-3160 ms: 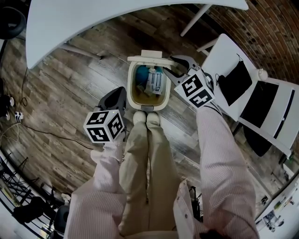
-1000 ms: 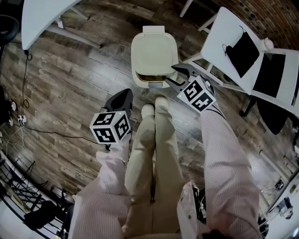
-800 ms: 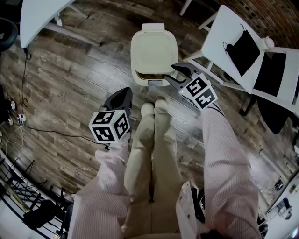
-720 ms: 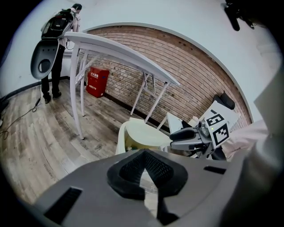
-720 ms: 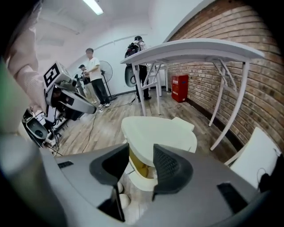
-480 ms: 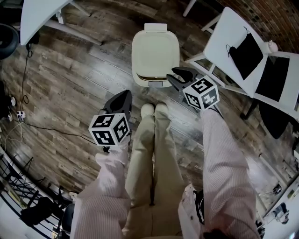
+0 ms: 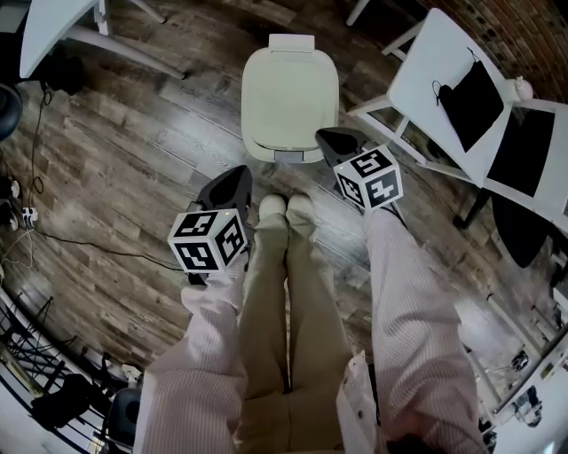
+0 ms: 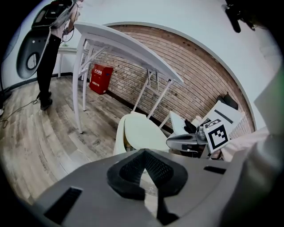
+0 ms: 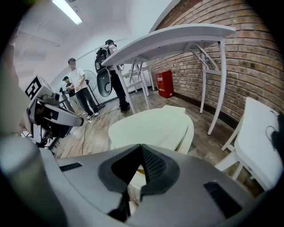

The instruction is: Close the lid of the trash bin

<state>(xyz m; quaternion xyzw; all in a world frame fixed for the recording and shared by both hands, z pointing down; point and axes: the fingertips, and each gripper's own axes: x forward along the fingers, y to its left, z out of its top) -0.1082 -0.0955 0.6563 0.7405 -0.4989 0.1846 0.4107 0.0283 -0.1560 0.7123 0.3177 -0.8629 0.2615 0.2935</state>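
The cream trash bin (image 7: 288,93) stands on the wood floor just beyond the person's shoes, with its lid down over it. In the gripper views the lid (image 8: 144,133) (image 9: 151,126) lies low, with a thin dark gap along one side. My right gripper (image 7: 327,137) hangs beside the bin's near right corner, apart from the lid, shut and holding nothing (image 9: 141,147). My left gripper (image 7: 238,173) hovers to the left of the shoes, short of the bin, its jaws (image 8: 143,151) together and empty.
A white folding chair (image 7: 453,80) with black things on it stands right of the bin. A white table (image 7: 53,22) is at the far left, with cables (image 7: 35,213) on the floor. People stand further back (image 9: 80,86).
The bin, open with rubbish showing earlier, had its lid nearly down a second ago and now lies closed. The right gripper rolled, shut its jaws and sank; the left sank slightly.
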